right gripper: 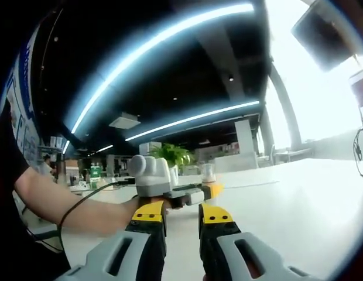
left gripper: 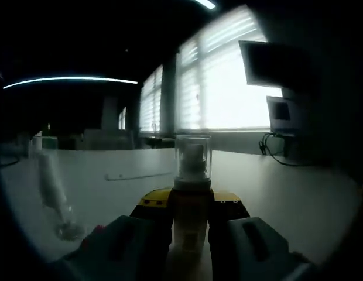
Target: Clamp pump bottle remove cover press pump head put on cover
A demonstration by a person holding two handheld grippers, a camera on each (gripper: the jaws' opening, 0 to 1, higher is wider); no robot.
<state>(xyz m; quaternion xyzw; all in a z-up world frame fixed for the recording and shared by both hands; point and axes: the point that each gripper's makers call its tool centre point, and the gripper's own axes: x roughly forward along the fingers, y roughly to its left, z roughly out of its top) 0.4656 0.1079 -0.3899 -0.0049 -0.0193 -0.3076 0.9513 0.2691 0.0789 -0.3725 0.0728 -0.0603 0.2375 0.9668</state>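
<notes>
Your left gripper [left gripper: 190, 231] holds the pump bottle [left gripper: 191, 219] tight between its two jaws. In the left gripper view the bottle stands straight up, at 6 o'clock from the middle. Its see-through cover [left gripper: 192, 157] is still on top, and you can see the pump head [left gripper: 193, 159] inside it. The bottle sits over the white table [left gripper: 298, 193]. A thin white cord [left gripper: 137, 175] lies on the table at 9 o'clock from the bottle. Something pale and blurry stands far off at 8 o'clock; you cannot tell what it is. Bright windows [left gripper: 228, 76] fill the wall at 12 o'clock.

Your right gripper [right gripper: 181, 231] holds nothing. Its jaws stand close together with a small gap between them. In the right gripper view it hangs above the same table [right gripper: 298, 199]. Your other gripper [right gripper: 196, 192] shows at 12 o'clock from those jaws, with your arm [right gripper: 82, 211] coming in from 9 o'clock. The covered bottle [right gripper: 207, 174] sits at its tip, small and far away. A green plant [right gripper: 170, 153] stands behind it.
</notes>
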